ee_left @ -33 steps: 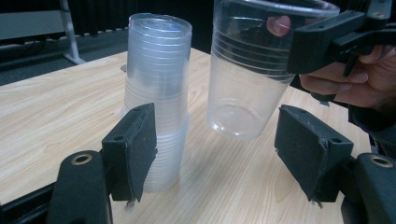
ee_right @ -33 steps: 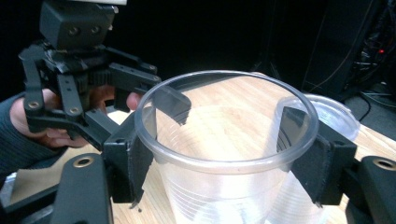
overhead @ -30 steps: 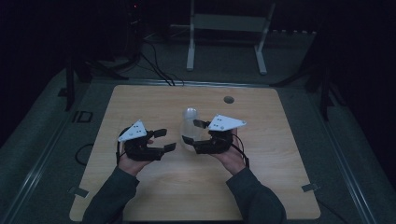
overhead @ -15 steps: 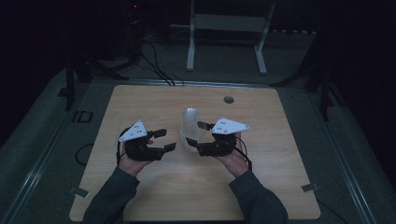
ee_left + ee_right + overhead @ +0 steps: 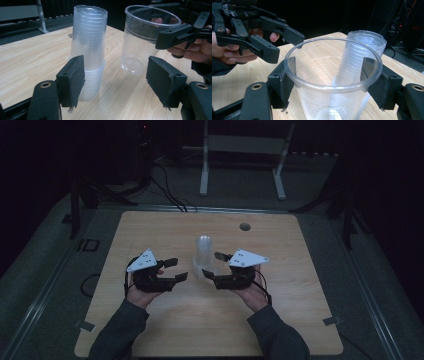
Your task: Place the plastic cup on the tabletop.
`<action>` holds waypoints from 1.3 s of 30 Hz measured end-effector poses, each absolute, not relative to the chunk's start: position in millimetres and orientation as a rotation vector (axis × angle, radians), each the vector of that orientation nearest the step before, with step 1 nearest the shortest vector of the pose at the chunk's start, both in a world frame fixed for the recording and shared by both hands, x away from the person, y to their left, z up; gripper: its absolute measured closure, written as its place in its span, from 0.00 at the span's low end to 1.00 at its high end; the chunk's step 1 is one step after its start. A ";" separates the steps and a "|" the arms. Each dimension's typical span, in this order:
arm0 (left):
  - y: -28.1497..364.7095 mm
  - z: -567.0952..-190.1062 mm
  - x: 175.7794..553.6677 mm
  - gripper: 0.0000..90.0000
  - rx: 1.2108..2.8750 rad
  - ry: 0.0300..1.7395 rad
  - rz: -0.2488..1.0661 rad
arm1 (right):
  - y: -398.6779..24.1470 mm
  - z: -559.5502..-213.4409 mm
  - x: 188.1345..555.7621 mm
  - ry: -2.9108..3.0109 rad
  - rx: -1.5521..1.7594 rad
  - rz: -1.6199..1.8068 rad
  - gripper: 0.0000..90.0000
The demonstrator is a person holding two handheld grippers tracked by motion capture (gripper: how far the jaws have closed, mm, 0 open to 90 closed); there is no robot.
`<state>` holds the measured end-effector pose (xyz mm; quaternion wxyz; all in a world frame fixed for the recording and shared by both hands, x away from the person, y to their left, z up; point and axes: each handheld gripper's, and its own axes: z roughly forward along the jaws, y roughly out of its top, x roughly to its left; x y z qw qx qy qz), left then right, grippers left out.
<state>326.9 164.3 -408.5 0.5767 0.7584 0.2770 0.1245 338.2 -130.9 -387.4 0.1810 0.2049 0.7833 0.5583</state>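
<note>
On the surface (image 5: 150, 330) mid-table: upright cup stack (image 5: 203, 252), just ahead of the left hand-held gripper (image 5: 176, 269), whose empty jaws have just been closing. Right hand-held gripper (image 5: 212, 265) clamps a single cup (image 5: 332, 85) beside the stack, clear of the wood.

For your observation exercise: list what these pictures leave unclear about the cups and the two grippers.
- Stack of cups: count unreadable, left gripper view; rims blur together.
- Held cup: base cut off by the bottom edge, right gripper view.
- Right gripper: pad contact too small and dark, high view.
- Left gripper: cable lost in darkness, high view.
</note>
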 end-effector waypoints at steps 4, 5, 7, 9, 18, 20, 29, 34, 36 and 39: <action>164.1 -408.7 326.9 0.35 1.778 0.648 0.291 | -133.4 -390.1 337.8 2.207 0.583 1.559 0.32; 164.1 -408.9 327.0 0.35 1.778 0.648 0.291 | -133.8 -390.6 337.5 2.207 0.587 1.555 0.32; 163.9 -409.2 327.0 0.35 1.778 0.649 0.289 | -135.1 -392.2 337.9 2.209 0.588 1.546 0.32; 163.8 -409.6 327.2 0.35 1.779 0.649 0.289 | -136.2 -393.8 338.3 2.208 0.596 1.537 0.32; 163.8 -409.3 326.6 0.35 1.780 0.649 0.290 | -141.2 -403.7 340.0 2.212 0.622 1.536 0.32; 163.6 -409.5 326.8 0.35 1.781 0.649 0.290 | -141.5 -406.2 340.3 2.214 0.623 1.545 0.32; 162.5 -410.6 326.8 0.35 1.787 0.649 0.286 | -142.6 -417.1 342.6 2.203 0.646 1.578 0.32; 162.5 -410.3 326.5 0.35 1.787 0.649 0.286 | -143.8 -421.4 343.9 2.199 0.646 1.589 0.32; 162.5 -410.5 326.4 0.35 1.786 0.650 0.286 | -144.2 -424.4 344.4 2.198 0.646 1.591 0.32; 162.2 -410.6 326.4 0.35 1.787 0.648 0.286 | -144.7 -429.1 345.3 2.204 0.657 1.591 0.32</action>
